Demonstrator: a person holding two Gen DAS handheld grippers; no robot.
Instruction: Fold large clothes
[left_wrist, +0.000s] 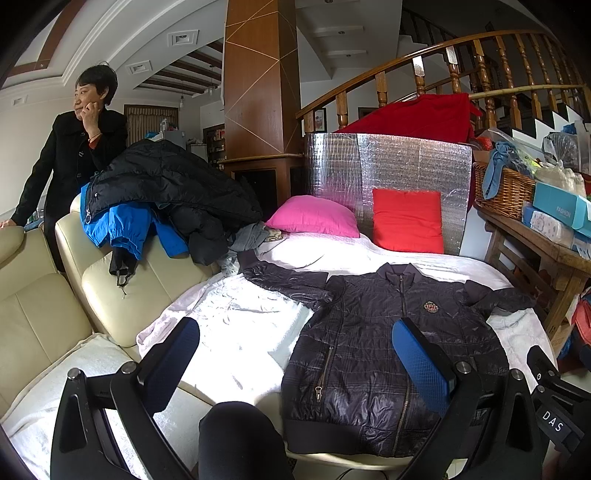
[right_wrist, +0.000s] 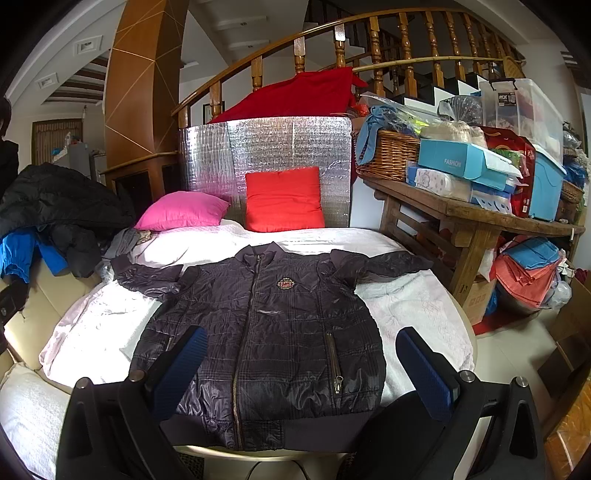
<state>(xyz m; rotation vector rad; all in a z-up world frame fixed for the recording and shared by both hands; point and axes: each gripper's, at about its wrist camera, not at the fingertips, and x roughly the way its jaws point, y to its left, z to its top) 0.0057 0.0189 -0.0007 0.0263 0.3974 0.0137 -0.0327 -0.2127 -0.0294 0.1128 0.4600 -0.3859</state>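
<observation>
Nothing folded yet. Dark quilted zip-front jacket (right_wrist: 266, 332) spread flat, front up, sleeves out, on white bedcover (right_wrist: 406, 302) at centre frame. Left gripper (left_wrist: 295, 365) and right gripper (right_wrist: 306, 369) both spread wide, empty, hovering above hem. All folds remaining.

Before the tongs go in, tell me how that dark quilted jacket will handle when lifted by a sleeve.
The dark quilted jacket will probably flop: it lies flat and creased on the white cover. Its shiny shell looks slippery, so a shallow pinch may slide off. The thin quilting suggests it is light for its size, though the body will likely drag behind the sleeve.
</observation>
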